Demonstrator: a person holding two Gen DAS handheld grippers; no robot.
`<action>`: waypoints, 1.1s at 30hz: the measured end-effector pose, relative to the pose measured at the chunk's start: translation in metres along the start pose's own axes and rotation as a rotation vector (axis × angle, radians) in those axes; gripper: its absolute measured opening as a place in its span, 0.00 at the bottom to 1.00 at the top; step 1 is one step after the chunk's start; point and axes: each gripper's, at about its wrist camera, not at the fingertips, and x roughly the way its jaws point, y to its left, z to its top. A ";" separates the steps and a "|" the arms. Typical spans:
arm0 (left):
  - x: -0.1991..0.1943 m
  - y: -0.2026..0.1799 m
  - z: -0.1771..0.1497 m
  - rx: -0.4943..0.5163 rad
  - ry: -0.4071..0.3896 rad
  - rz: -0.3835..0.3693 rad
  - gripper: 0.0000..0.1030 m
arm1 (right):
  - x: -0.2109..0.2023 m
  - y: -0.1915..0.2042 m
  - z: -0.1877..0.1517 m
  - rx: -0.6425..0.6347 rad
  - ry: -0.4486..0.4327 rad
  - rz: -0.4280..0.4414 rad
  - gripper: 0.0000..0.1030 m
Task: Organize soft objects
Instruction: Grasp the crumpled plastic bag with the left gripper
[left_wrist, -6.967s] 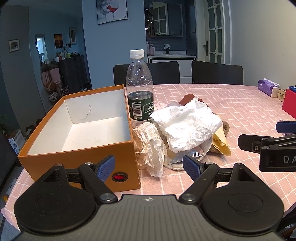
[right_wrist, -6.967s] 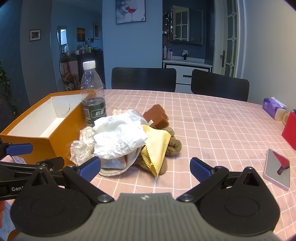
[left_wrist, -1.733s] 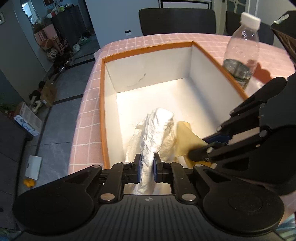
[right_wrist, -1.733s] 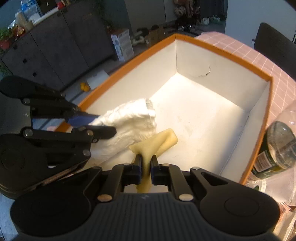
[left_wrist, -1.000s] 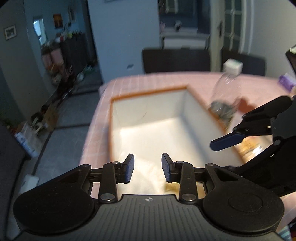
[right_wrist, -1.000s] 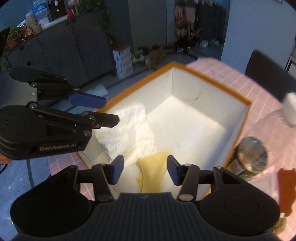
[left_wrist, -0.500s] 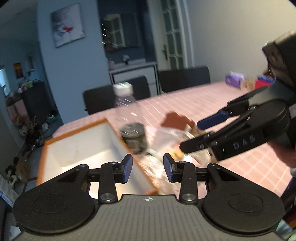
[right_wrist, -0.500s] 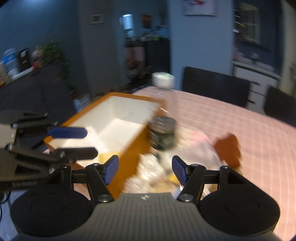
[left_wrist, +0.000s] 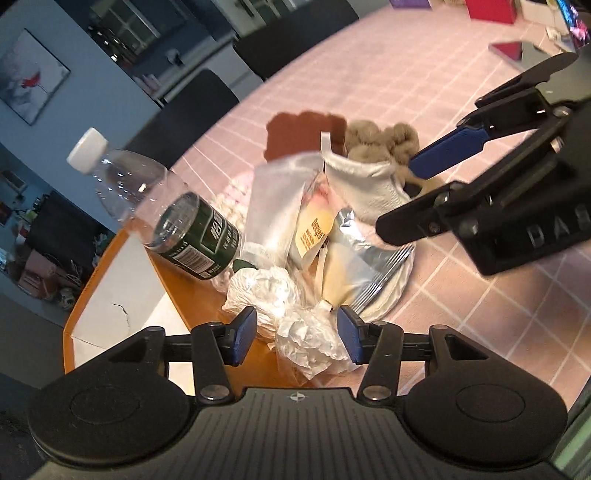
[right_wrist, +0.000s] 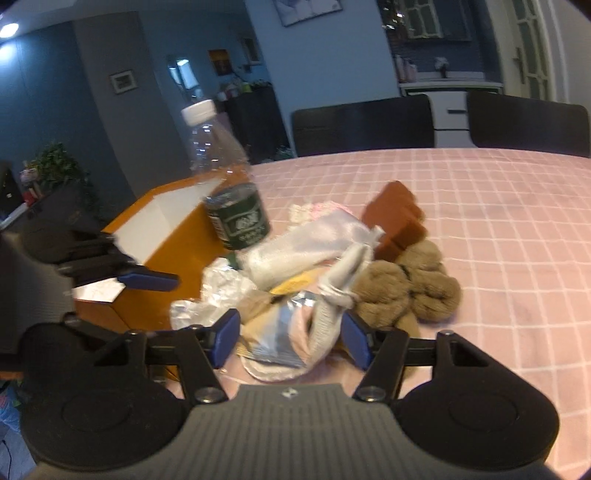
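The left gripper (left_wrist: 296, 338) hung with its fingers spread and empty around a crumpled clear plastic bag (left_wrist: 314, 341) lying against the orange box (left_wrist: 192, 291). The right gripper (right_wrist: 290, 341) was likewise parted and empty, a white sock (right_wrist: 334, 295) and a foil packet (right_wrist: 284, 332) between its fingers. At twelve o'clock in the right wrist view sat the rest of the pile; a brown plush toy (right_wrist: 406, 291) lay at one o'clock, a water bottle (right_wrist: 225, 184) at eleven. The step looked like a fresh pick: each gripper would need to drop and close on one soft item, avoiding the bottle.
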 end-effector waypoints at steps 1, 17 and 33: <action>0.002 0.002 0.001 0.008 0.019 -0.006 0.63 | 0.003 0.002 0.000 -0.012 -0.004 0.007 0.50; 0.042 -0.001 0.013 0.081 0.154 -0.035 0.66 | 0.071 -0.009 -0.011 0.050 0.127 0.054 0.45; 0.040 -0.025 0.002 0.147 0.110 0.076 0.38 | 0.069 -0.008 -0.016 0.074 0.115 0.078 0.16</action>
